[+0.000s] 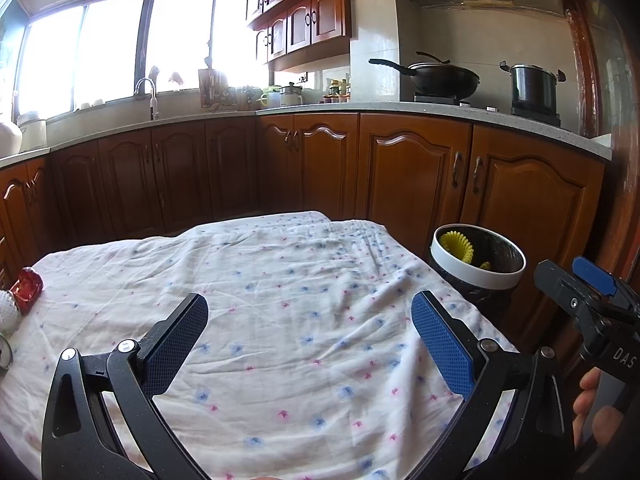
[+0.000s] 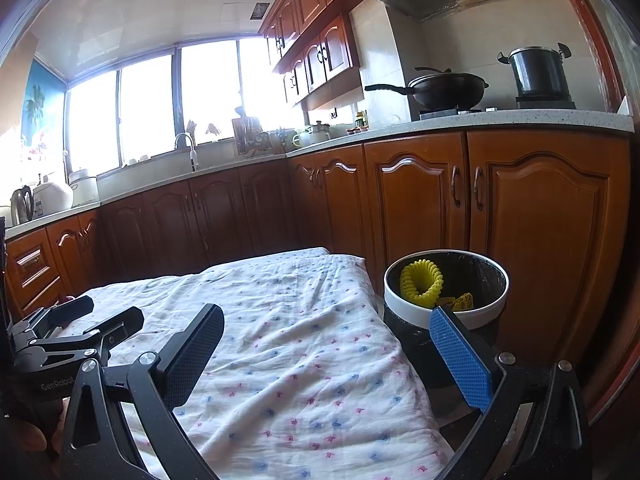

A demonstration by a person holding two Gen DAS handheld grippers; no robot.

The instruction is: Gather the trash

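Observation:
A black trash bin with a white rim point(image 1: 476, 276) point(image 2: 480, 318) stands on the floor at the table's right edge. Inside lie a yellow coiled cord point(image 1: 456, 245) point(image 2: 421, 282) and a yellow scrap point(image 2: 464, 301). A red crumpled wrapper point(image 1: 27, 289) lies at the table's far left edge, beside a white textured object point(image 1: 8, 308). My left gripper point(image 1: 310, 308) is open and empty above the cloth. My right gripper point(image 2: 326, 326) is open and empty, over the table's right edge near the bin; it also shows in the left wrist view point(image 1: 576, 280).
The table wears a white cloth with small flowers point(image 1: 280, 300) point(image 2: 288, 340). Brown cabinets point(image 1: 400, 168) run behind the table and bin. The counter holds a wok point(image 1: 436, 78), a pot point(image 1: 534, 88) and a sink tap point(image 1: 150, 96).

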